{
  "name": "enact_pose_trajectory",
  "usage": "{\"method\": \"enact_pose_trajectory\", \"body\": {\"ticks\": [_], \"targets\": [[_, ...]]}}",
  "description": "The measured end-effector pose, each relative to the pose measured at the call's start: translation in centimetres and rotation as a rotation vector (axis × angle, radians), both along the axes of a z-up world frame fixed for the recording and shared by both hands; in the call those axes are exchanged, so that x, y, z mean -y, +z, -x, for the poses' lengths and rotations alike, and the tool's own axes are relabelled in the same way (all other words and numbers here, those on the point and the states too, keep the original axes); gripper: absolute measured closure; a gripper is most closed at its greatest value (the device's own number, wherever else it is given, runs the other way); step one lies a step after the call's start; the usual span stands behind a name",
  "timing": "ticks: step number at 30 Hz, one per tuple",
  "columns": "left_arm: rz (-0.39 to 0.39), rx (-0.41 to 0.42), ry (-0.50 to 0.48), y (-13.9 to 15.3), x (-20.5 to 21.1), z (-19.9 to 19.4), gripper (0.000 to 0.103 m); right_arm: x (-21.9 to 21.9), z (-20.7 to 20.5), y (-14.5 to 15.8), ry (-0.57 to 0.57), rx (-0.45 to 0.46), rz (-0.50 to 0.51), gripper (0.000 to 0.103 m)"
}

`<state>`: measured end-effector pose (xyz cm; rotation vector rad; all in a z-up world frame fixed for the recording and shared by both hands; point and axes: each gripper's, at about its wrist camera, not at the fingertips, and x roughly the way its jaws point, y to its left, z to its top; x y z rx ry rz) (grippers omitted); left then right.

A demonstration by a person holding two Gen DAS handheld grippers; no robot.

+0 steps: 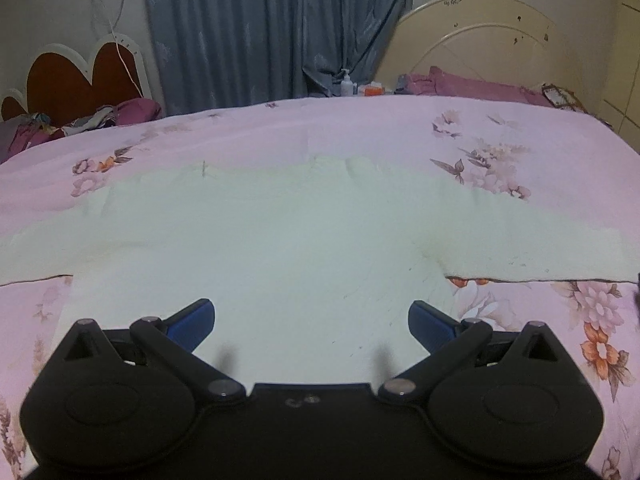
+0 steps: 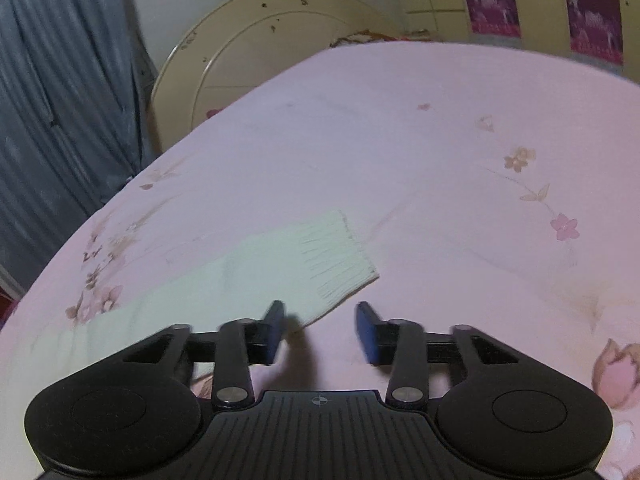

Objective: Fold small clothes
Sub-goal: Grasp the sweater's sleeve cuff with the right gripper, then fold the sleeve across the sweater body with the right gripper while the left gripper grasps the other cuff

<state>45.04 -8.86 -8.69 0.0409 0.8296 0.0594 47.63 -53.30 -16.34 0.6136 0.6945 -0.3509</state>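
Note:
A pale cream long-sleeved top (image 1: 288, 232) lies spread flat on the pink floral bedcover (image 1: 560, 152), sleeves out to both sides. My left gripper (image 1: 311, 326) is open and empty, hovering over the lower body of the top. In the right wrist view the right sleeve (image 2: 280, 264) ends in a ribbed cuff (image 2: 340, 258). My right gripper (image 2: 322, 330) is open and empty, just in front of the cuff's near edge, its left fingertip (image 2: 274, 330) beside the sleeve's edge.
A cream headboard (image 1: 480, 40) and purple pillows (image 1: 472, 86) stand at the far right, with blue curtains (image 1: 272, 28) behind. A red heart-shaped headboard (image 1: 80, 80) and crumpled clothes (image 1: 100, 118) lie far left. Bottles (image 1: 347, 84) sit beyond the bed.

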Motion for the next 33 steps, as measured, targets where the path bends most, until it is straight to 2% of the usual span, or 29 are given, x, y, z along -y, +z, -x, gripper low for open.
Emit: {"method": "enact_pose_trajectory", "body": {"ticks": [6,7,10,12,14,19,23,29,33], "targets": [[-0.004,-0.016,-0.007,-0.4,0.9,-1.1,0.0,1.4,-0.4,-0.5,0.001,0.039,-0.046,0.07],[-0.006,-0.012,-0.009,-0.3,0.9,-1.2,0.0,1.6,-0.6,-0.5,0.0,0.043,-0.049,0.074],[0.008,-0.01,-0.002,0.2,0.4,-1.6,0.0,2.3,-0.7,-0.6,-0.008,0.043,-0.034,0.101],[0.014,-0.008,0.017,0.5,-0.5,-1.6,0.0,2.3,-0.5,-0.1,-0.028,0.057,0.009,0.101],[0.008,-0.023,0.034,0.5,-1.7,-1.6,0.0,2.0,-1.3,-0.4,0.0,-0.002,0.031,0.101],[0.023,-0.028,0.057,0.4,-6.4,-0.3,0.0,-0.2,-1.4,2.6,0.034,0.078,0.063,0.101],[0.031,-0.026,0.092,0.0,-10.6,0.2,0.0,-5.9,-2.4,5.1,0.155,0.124,0.083,0.101],[0.065,-0.026,0.111,-0.5,-17.1,0.5,0.0,-18.4,-3.7,7.9,0.362,0.167,0.117,0.101],[0.058,-0.011,0.113,-0.4,-21.2,1.8,0.0,-27.0,-4.6,8.2,0.477,0.153,0.132,0.101]]}}
